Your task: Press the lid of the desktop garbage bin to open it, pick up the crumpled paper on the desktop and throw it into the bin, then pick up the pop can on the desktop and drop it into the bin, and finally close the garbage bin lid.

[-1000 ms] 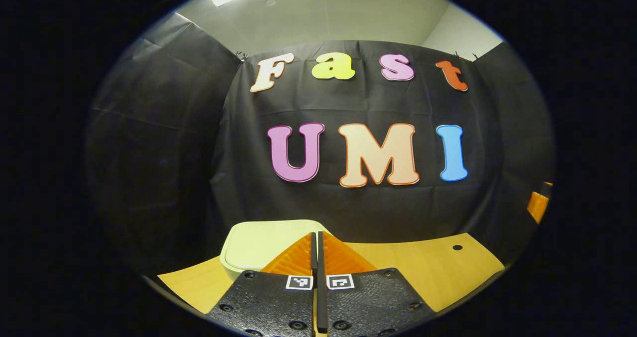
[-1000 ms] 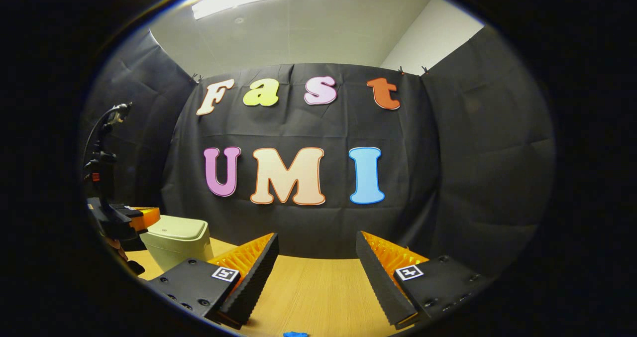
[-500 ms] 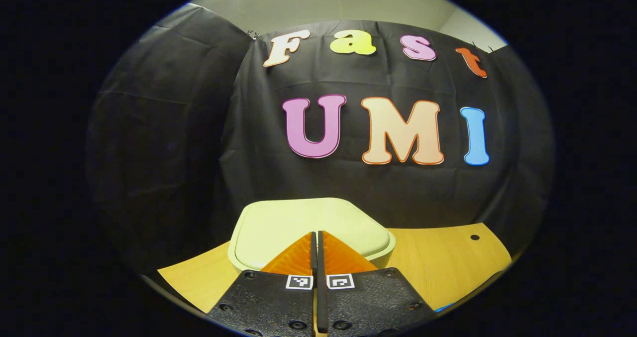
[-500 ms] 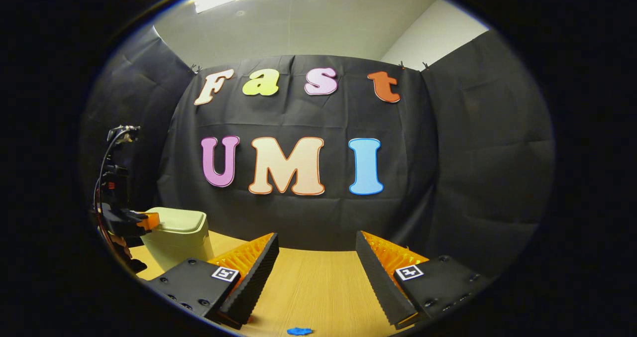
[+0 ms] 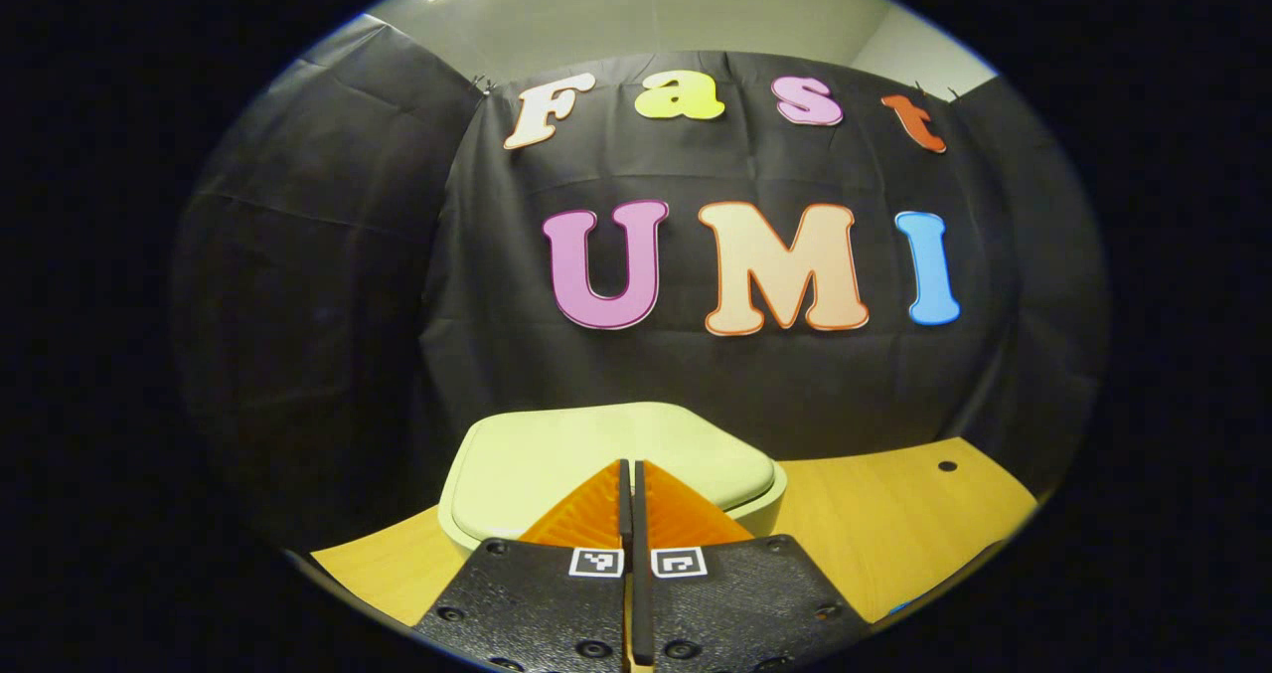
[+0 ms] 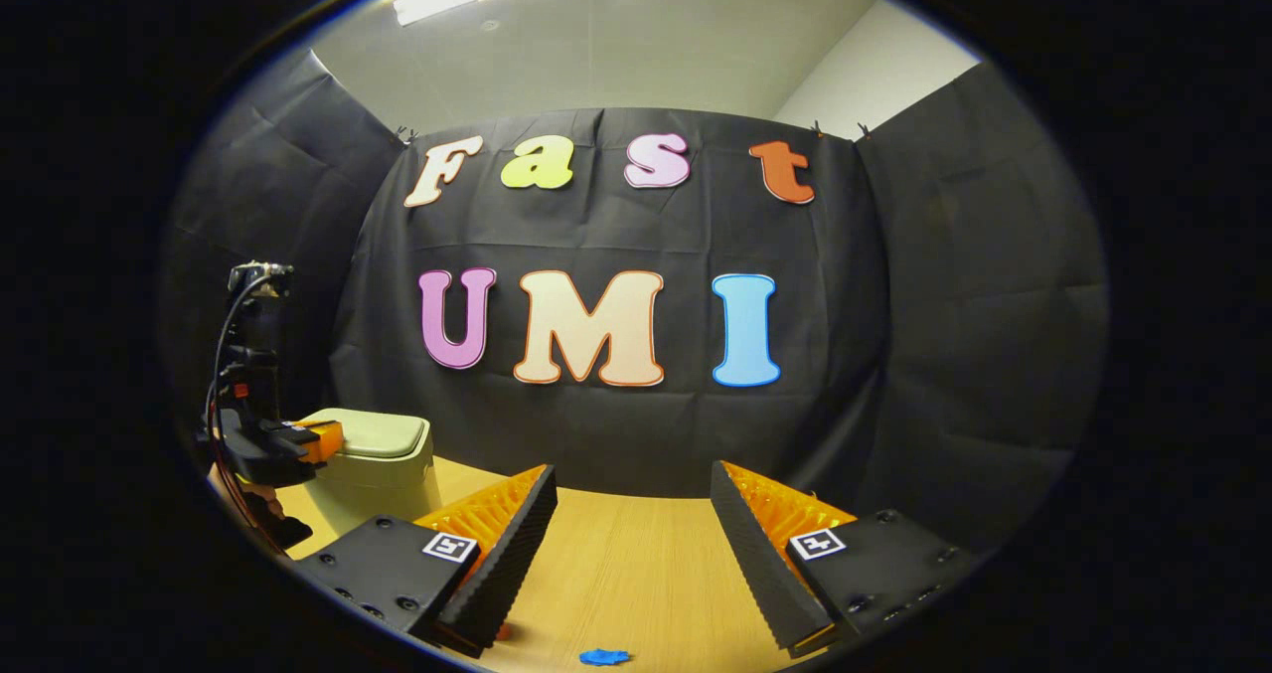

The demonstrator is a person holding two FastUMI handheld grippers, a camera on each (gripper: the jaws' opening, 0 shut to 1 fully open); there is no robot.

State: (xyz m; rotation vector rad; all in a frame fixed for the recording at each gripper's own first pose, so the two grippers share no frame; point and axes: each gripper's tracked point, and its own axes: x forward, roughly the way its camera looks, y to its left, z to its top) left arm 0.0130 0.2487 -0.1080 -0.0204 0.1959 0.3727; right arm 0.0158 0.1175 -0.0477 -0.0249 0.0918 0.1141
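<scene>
A pale green desktop bin (image 5: 556, 459) with its lid down stands on the wooden table (image 5: 874, 514), right in front of my left gripper (image 5: 630, 474). The left gripper is shut with nothing between its fingers, and its tips lie over the near edge of the lid. In the right gripper view the same bin (image 6: 383, 449) stands at the far left with the left gripper (image 6: 318, 441) at its near edge. My right gripper (image 6: 629, 514) stands open above the bare tabletop, nothing between its fingers.
A small blue scrap (image 6: 603, 657) lies on the table (image 6: 636, 574) near the front edge, below the right gripper. Black cloth walls close the table at the back and both sides. A small hole (image 5: 947, 466) marks the table's far right.
The left gripper came down and forward over the bin lid, then held with a slight shift. The right gripper barely moved, drifting a little so the bin appears farther in.
</scene>
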